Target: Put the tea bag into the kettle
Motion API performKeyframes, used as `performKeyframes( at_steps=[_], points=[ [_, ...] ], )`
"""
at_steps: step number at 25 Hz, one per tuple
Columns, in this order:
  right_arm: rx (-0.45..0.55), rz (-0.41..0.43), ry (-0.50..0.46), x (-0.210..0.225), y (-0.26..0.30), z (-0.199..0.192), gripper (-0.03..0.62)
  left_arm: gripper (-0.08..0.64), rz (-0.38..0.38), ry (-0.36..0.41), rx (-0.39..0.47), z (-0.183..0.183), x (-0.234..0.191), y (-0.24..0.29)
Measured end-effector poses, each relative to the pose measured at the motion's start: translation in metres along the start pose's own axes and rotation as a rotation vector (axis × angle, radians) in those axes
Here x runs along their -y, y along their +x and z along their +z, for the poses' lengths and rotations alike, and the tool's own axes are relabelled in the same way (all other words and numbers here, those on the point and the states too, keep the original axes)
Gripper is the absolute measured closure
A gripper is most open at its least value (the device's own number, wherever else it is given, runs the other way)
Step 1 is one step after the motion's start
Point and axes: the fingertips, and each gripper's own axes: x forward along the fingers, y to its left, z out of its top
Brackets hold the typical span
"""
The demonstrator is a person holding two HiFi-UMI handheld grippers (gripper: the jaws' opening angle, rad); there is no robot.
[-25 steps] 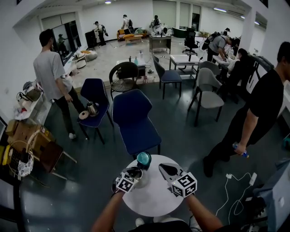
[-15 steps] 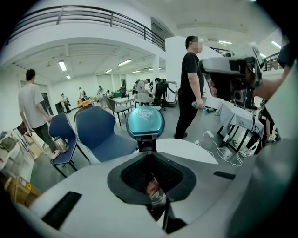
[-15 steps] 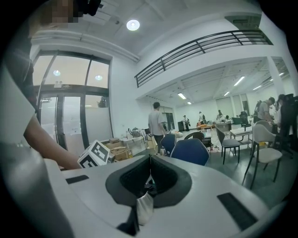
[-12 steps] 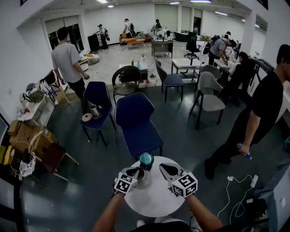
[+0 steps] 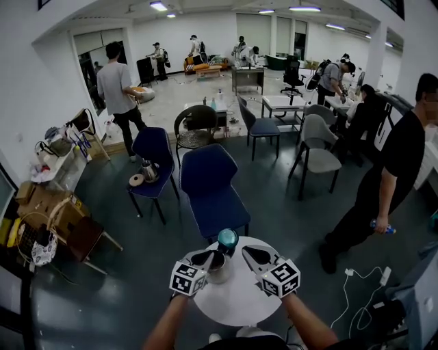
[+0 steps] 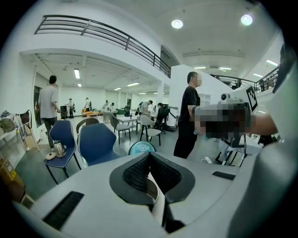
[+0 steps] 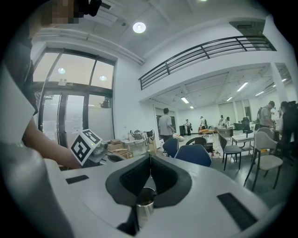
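Around you is a big open room with white walls (image 5: pixel 41 89). Its glossy dark grey floor (image 5: pixel 137 273) gives way to a pale beige floor section (image 5: pixel 164 96) further back. Straight ahead stands a blue moulded chair (image 5: pixel 209 184), with a second blue chair (image 5: pixel 152 147) to its left and a black round-backed chair (image 5: pixel 195 119) behind. Grey padded chairs (image 5: pixel 315 140) and white desks (image 5: pixel 280 102) fill your right. Brown cardboard boxes (image 5: pixel 37 202) sit by the left wall. Bright ceiling panels (image 5: pixel 159 6) glow above, and a dark-railed balcony (image 6: pixel 102 35) runs overhead.
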Motion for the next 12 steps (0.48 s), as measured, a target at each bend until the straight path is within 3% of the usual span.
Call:
performKeyframes(
  at_steps=[12],
  points=[
    [0.057, -0.01, -0.028, -0.061, 0.001, 0.029, 0.572, 0.545, -0.027, -0.061, 0.212, 0.038, 0.019, -0.094]
  ],
)
